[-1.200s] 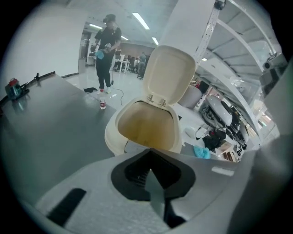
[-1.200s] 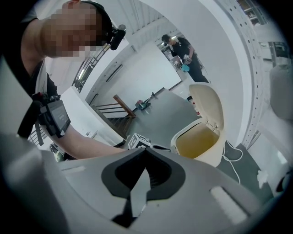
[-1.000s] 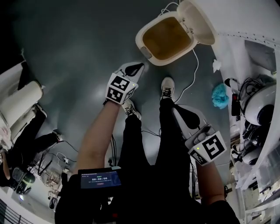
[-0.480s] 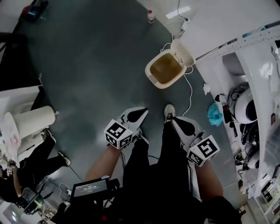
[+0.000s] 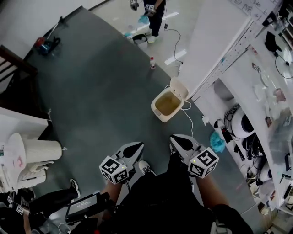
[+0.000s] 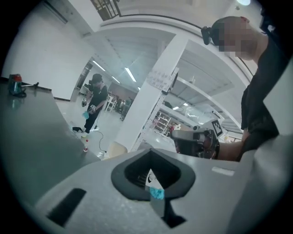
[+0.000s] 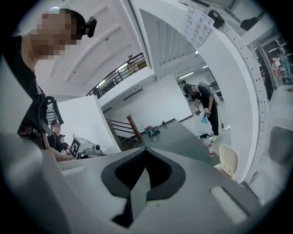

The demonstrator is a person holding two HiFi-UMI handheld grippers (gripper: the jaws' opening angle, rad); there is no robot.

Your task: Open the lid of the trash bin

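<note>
Bright even indoor light, ceiling strip lights [image 6: 129, 74] glaring, heavy fisheye bending, dark vignetted corners

There is one trash bin [image 5: 167, 104], one bottle [image 5: 152, 63] and one blue cloth [image 5: 217, 141]. Two grippers show: one left gripper [image 5: 137, 147] and one right gripper [image 5: 176, 140]. Farther off stands one person [image 5: 154, 13], and one screen [image 5: 84, 205] shows low in the head view.

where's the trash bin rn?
Head view, just right of centre: the trash bin stands on the grey floor at the foot of the white column, with its lid up.
</note>
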